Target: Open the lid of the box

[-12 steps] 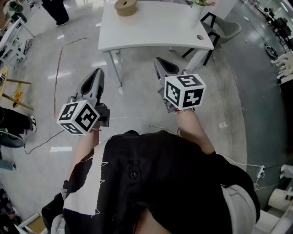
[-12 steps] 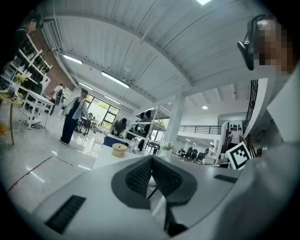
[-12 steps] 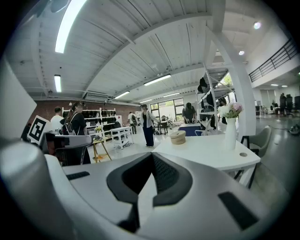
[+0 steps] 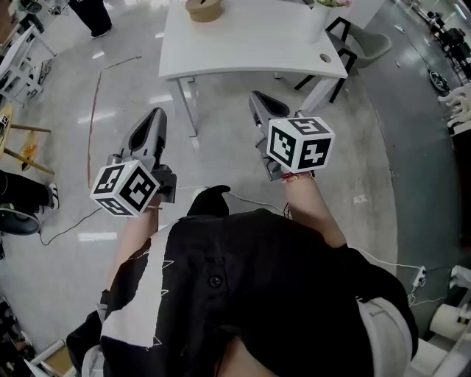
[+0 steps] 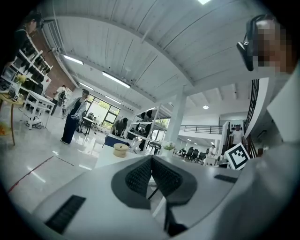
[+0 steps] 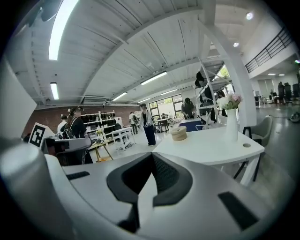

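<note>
Head view: round box point(image 4: 204, 9) sits upright (lid on) on table point(image 4: 250, 44).

Ahead of the right gripper point(image 6: 152, 157), the table point(image 6: 206, 145) has a smooth, matt white top. The round box point(image 6: 178, 133) on it looks like pale wood or card; hard to tell. Below the gripper, the floor point(image 4: 221, 147) is glossy polished concrete. The gripper's shell is matt grey plastic, its pads point(image 6: 165, 174) black and ribbed.
</note>
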